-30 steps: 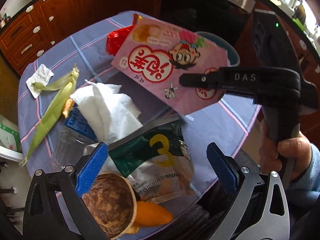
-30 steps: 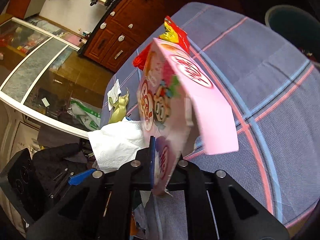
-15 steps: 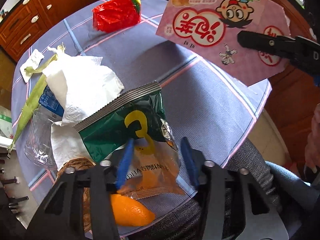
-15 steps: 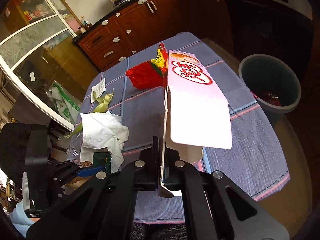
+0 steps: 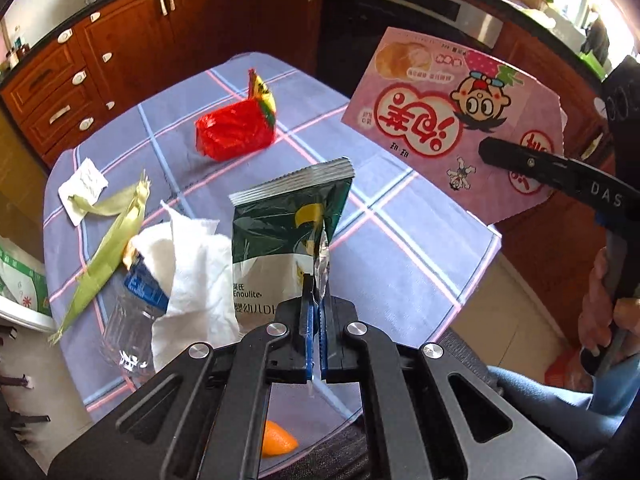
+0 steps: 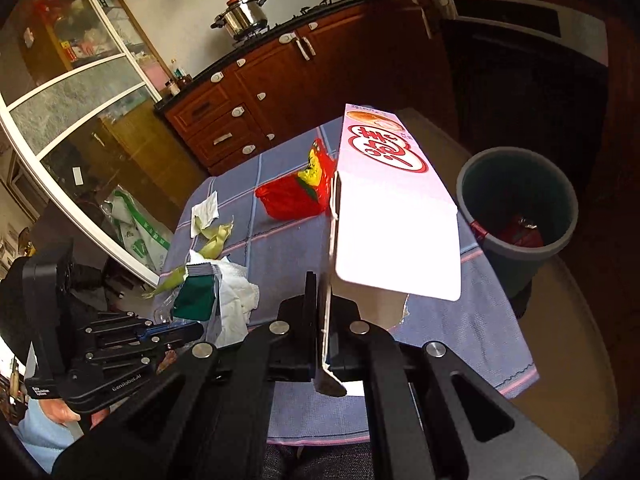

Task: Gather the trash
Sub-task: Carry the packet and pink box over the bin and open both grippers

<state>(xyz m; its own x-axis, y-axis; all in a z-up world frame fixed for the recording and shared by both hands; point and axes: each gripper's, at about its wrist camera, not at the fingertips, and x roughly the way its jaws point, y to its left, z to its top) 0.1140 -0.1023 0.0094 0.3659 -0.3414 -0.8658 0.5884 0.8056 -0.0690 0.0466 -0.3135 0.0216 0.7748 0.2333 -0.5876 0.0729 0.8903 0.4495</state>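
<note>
The bin [image 6: 516,216] stands on the floor just off the far right corner of the counter [image 6: 472,320], and that is the way both loads must travel. The right tool [image 6: 325,344] is the nearer one: its fingers are pressed together on the torn near edge of the pink carton [image 6: 396,216], which is held clear of the cloth with its long axis running away from the tool, the far end tilted toward the cupboards. The left tool [image 5: 315,344] is pinching the corner of the green sachet [image 5: 288,224], which hangs upright above the near left part of the counter, well away from the bin. Between carton and bin I see open air. The red wrapper [image 5: 236,130], corn husk [image 5: 108,236], white tissue [image 5: 192,264] and clear bottle [image 5: 128,320] lie on the counter.
</note>
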